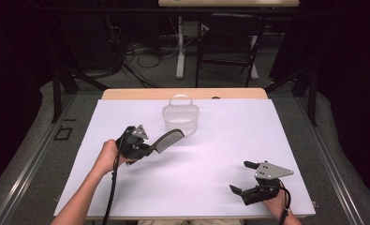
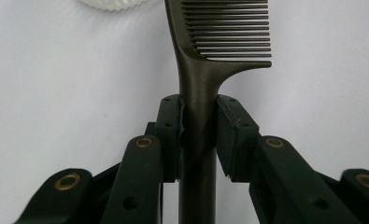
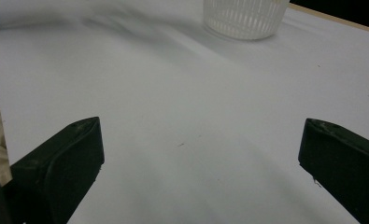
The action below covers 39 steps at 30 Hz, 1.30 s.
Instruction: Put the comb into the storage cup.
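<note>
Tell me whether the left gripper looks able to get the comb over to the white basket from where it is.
Probably yes. The left gripper is clamped on the comb by its handle, the teeth already point toward the white basket, and the table between them looks bare.

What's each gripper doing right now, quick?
Left gripper: closed on the comb by its handle, near the basket.
Right gripper: open, holding nothing, low over the table.
</note>
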Motion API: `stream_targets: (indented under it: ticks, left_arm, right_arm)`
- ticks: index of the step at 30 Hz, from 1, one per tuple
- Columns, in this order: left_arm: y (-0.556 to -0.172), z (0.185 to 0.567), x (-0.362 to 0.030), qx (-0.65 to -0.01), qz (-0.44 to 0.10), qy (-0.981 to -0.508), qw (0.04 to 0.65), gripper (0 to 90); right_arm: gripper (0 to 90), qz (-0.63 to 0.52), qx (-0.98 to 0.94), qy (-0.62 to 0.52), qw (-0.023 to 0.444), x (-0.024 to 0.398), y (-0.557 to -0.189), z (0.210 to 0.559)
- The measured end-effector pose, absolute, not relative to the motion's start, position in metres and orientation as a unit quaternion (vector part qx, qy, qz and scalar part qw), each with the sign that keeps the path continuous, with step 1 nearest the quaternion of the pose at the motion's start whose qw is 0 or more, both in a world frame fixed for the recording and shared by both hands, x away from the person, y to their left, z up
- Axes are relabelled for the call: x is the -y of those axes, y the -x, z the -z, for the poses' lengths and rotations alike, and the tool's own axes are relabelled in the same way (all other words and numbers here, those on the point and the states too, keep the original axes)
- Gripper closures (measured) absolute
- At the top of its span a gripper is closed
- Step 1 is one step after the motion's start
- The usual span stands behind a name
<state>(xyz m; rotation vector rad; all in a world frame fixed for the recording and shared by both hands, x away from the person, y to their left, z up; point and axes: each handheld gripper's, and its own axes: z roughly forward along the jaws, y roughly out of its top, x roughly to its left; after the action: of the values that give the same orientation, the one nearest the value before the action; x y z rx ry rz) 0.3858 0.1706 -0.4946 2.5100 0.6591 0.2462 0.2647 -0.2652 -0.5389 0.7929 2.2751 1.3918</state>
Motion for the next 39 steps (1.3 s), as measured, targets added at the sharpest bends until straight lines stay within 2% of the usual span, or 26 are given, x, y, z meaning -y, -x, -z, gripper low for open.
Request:
stream_targets:
  ticks: [19, 39]
  left_arm:
    - [-0.371, 0.498, -0.185, -0.282, -0.111, -0.887, 0.348, 72.2]
    - [-0.365, 0.504, -0.186, -0.297, -0.135, -0.862, 0.388, 72.1]
  right_arm:
    - [0.0, -0.494, -0.803, -0.282, 0.18, 0.265, -0.265, 0.538]
    - [0.0, -0.495, -0.801, -0.286, 0.18, 0.267, -0.265, 0.538]
